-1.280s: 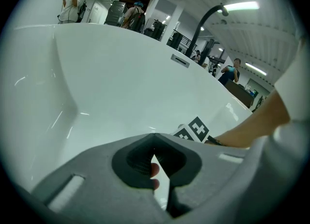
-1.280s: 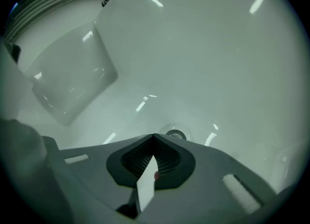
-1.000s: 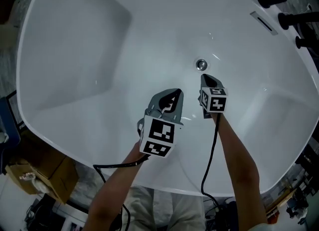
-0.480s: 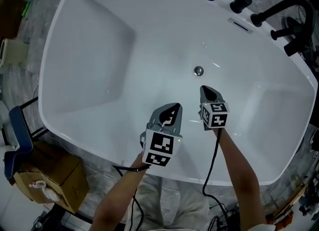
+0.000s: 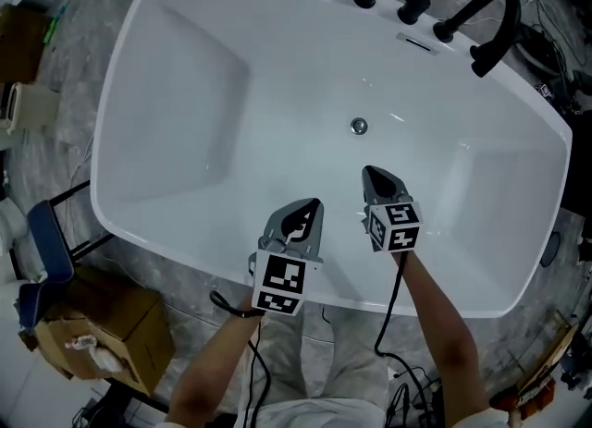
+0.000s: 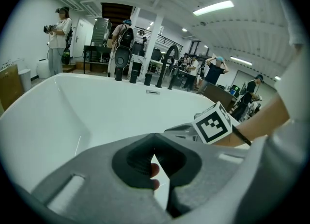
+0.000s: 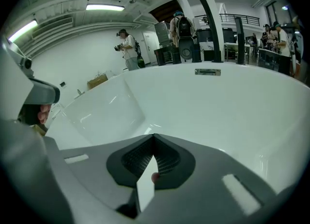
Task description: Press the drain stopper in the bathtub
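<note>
Grippers hovering over the bathtub [image 5: 213, 130], short of the drain stopper [image 5: 359, 126].
The left gripper [image 5: 312, 204] and right gripper [image 5: 370, 173] are both showing jaws closed tip to tip, gripping nothing. The stopper is sitting mid-floor in the tub, on the far side of the right gripper and apart from it. This is looking like the approach; next, the right gripper's closed tip is needing to reach farther in and come squarely down onto the stopper.

So the left gripper [image 5: 310, 206] and right gripper [image 5: 371, 173] pulled back: the small round chrome drain stopper [image 5: 359, 126], just off the right one's tip a second ago, is now well ahead. A curved black faucet [image 5: 483, 18] popped into view beyond.
</note>
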`<move>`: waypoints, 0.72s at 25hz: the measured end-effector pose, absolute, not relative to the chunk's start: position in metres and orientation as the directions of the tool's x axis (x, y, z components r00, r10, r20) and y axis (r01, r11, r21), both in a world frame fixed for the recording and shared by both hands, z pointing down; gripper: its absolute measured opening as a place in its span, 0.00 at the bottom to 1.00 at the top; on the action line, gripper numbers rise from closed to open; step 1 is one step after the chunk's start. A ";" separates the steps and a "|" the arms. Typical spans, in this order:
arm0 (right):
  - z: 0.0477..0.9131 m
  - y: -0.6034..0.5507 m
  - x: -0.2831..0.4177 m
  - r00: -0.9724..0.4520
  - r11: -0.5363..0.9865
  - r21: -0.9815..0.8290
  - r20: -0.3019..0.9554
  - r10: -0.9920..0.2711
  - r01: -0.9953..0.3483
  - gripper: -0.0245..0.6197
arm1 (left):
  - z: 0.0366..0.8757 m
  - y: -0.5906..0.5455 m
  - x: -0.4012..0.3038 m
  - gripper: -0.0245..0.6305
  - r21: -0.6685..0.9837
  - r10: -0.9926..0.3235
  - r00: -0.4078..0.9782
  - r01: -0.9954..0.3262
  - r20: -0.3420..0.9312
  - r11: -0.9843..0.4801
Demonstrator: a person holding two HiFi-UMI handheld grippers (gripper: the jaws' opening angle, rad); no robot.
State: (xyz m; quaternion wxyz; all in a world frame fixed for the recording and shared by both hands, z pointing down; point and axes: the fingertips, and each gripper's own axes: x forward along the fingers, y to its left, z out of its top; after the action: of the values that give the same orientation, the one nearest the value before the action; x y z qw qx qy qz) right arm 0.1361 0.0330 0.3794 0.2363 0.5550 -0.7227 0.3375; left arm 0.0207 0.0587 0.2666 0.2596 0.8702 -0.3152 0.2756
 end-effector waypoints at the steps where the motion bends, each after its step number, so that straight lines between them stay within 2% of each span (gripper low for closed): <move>1: 0.366 0.036 0.134 -0.279 0.163 -0.229 0.708 -0.649 -0.960 0.04 | 0.258 0.061 0.019 0.04 0.278 -0.405 0.651 -0.691 0.642 -0.667; 9: 0.247 0.056 0.121 -0.312 0.201 -0.242 0.633 -0.709 -0.949 0.04 | 0.171 0.080 0.024 0.04 0.290 -0.406 0.676 -0.673 0.616 -0.681; 18: 0.124 0.085 0.137 -0.263 0.131 -0.274 0.532 -0.804 -0.953 0.04 | 0.072 0.112 0.055 0.04 0.271 -0.384 0.720 -0.613 0.578 -0.742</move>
State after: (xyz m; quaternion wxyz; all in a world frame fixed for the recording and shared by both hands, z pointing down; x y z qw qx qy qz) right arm 0.1371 0.0848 0.1244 0.1288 0.5931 -0.7408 0.2880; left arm 0.0551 0.1122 0.0725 0.2281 0.8989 -0.2772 0.2514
